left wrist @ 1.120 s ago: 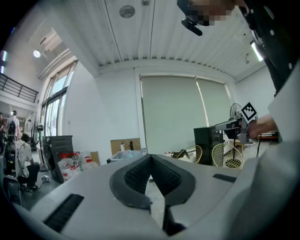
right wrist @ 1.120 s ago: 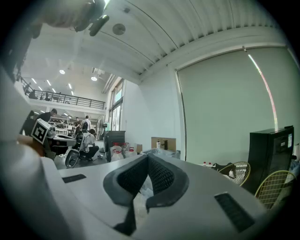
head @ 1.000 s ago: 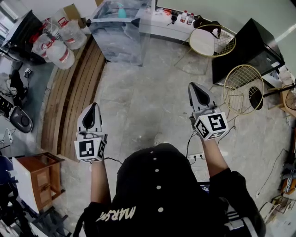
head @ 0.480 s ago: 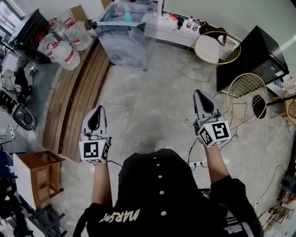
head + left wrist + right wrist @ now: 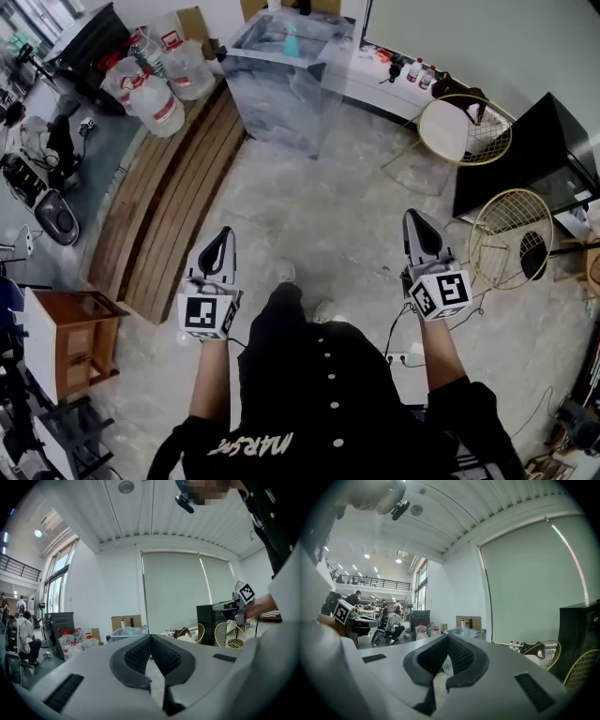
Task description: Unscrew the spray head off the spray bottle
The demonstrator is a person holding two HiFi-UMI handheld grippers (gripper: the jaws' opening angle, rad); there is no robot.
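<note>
A teal spray bottle (image 5: 291, 41) stands on a plastic-wrapped table (image 5: 281, 89) at the far end of the floor in the head view, well ahead of both grippers. My left gripper (image 5: 222, 235) is held out at the lower left with its jaws shut and nothing in them. My right gripper (image 5: 415, 217) is at the lower right, also shut and empty. In the left gripper view the left gripper (image 5: 151, 637) has its pads together, and the table (image 5: 125, 632) shows just beyond them. The right gripper (image 5: 448, 637) in its own view points level toward the same table (image 5: 464, 632).
Water jugs (image 5: 155, 84) and a strip of wooden planks (image 5: 169, 206) lie at the left. Two wire chairs (image 5: 464, 127) (image 5: 511, 234) and a black cabinet (image 5: 534, 150) stand at the right. A wooden stool (image 5: 70, 342) is near left. The person's shoe (image 5: 286, 272) shows between the grippers.
The person has walked toward the table: table, chairs and jugs have slid nearer and lower in the head view. Both grippers sit lower in the frame, still shut. A shoe has come into view.
</note>
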